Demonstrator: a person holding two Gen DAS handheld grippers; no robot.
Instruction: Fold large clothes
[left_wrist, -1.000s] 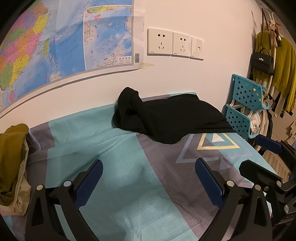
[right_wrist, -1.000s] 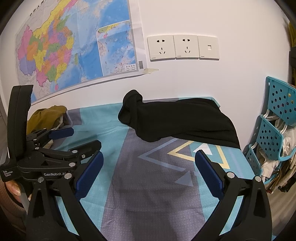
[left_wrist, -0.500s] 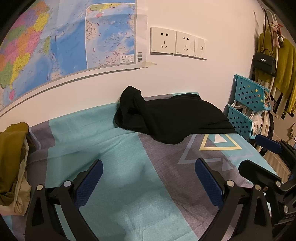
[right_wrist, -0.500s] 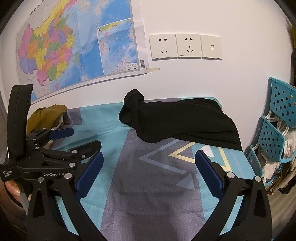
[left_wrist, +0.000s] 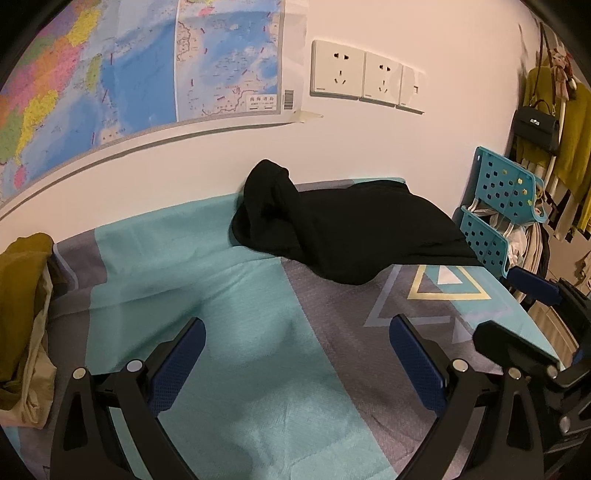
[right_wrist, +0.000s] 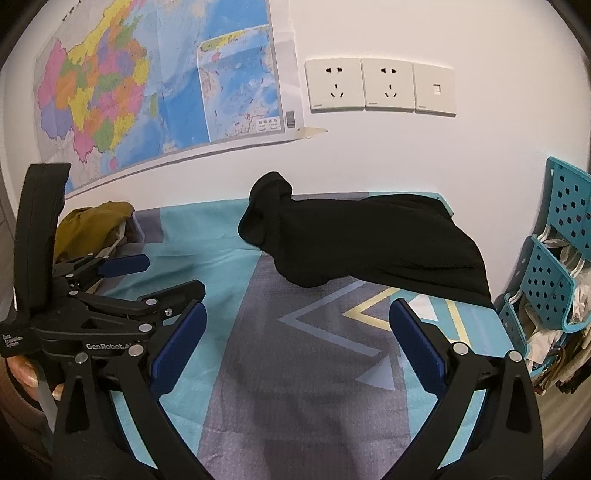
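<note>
White wall with a map (right_wrist: 155, 85) and sockets (right_wrist: 380, 86) fills the upper frame above a bed (left_wrist: 258, 350) in a teal and grey sheet. Crumpled black garment (left_wrist: 343, 232) lies at centre right against the wall. Left claw (left_wrist: 295, 365) and right claw (right_wrist: 295, 347) hover spread wide, empty, at the lower frame.

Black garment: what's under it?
The black garment lies bunched on the patterned bedsheet, covering the sheet's far right corner by the wall. Whether anything else sits beneath it cannot be seen. Both grippers hover open, short of it.
</note>
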